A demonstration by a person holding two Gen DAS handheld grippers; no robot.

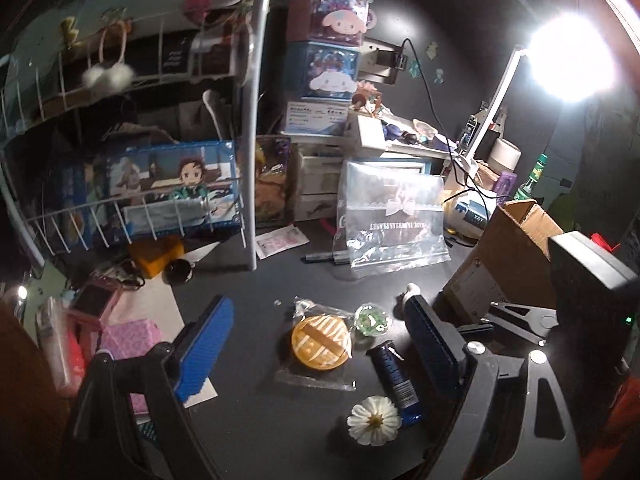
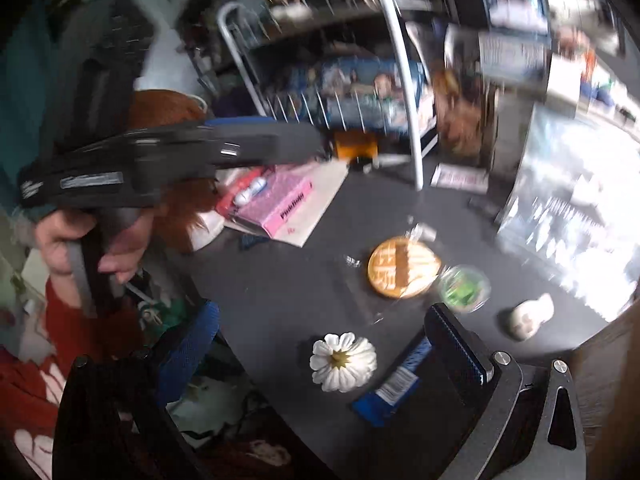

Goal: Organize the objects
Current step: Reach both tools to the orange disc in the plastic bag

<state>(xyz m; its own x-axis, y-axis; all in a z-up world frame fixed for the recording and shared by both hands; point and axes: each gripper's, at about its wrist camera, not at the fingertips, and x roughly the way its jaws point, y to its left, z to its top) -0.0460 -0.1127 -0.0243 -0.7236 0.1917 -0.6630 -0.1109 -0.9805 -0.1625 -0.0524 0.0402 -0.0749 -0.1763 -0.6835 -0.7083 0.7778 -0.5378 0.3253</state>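
Left wrist view: the left claw hovers over the dark worktop, blue fingers spread wide, nothing between them. Framed in the gap lies a round orange item in a clear wrapper. Touching its right edge is a small green round trinket; just beside that, a dark blue tube; nearer the camera, a white flower. A small white figure peeks past the right finger. Behind stand a clear zip bag, a cardboard box at right, and a wire rack at left. Judgement: sorting has barely started; loose pieces are still scattered. The wrapped orange item looks like the next pick, which calls for lowering and closing on its edges.

Right wrist view, blurred: the right claw is also wide open and empty, tilted across the worktop. The white flower sits between its fingers, the blue tube against the right finger. The orange item, green trinket and white figure lie beyond. A bare hand grips the other device's handle, held level at left.
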